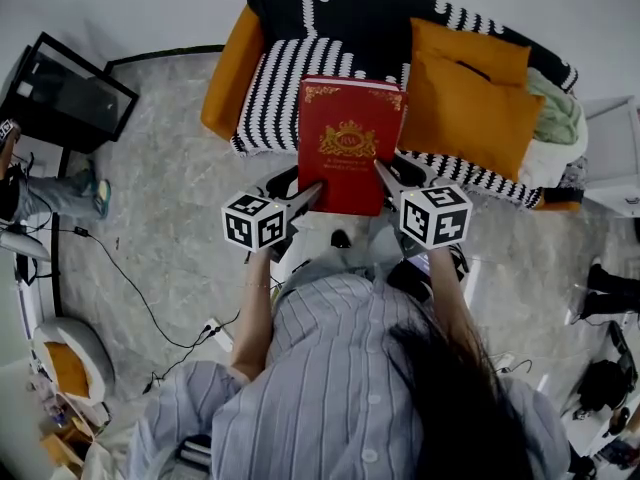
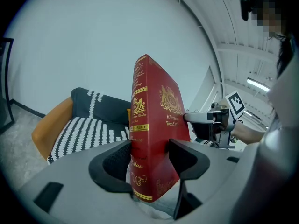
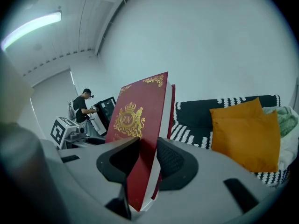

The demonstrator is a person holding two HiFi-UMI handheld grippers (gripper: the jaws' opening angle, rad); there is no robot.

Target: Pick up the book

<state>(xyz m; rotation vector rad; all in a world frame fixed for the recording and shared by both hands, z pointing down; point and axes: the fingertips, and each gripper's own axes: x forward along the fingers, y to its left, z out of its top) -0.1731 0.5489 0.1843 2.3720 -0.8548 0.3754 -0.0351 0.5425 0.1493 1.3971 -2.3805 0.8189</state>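
**Person's striped shirt [image 1: 330, 388] nearest, two grippers clamping the red book [image 1: 348, 138] beyond it**

Closest to the head camera, the striped shirt and dark hair [image 1: 450, 398] are filling the bottom of the head view, and both forearms are reaching forward from them.

Just past the forearms, the left gripper [image 1: 312, 190] is squeezing the spine-side edge of the red book. One black pad is pressing on each cover, and in the left gripper view the gold-lettered spine is standing between them. Opposite it, the right gripper [image 1: 384, 171] is clamping the page-side edge in the same way, with its jaws partly closed around the covers and the white page block. The book is therefore bridging the two grippers, with its gold-crested front cover facing up toward the head camera.

Ahead of both grippers, beyond the book, a black-and-white striped sofa [image 1: 275, 78] with an orange arm is standing against the pale wall [image 1: 150, 8]. It is holding two orange cushions [image 1: 470, 93], one leaning in front of the other, ahead and to the right of the right gripper. A green blanket [image 1: 558, 116] is bunching at the sofa's right end, just beyond them.

Farthest off, to the left of the right gripper in its own view, another person [image 3: 83, 104] is standing at a dark screen.
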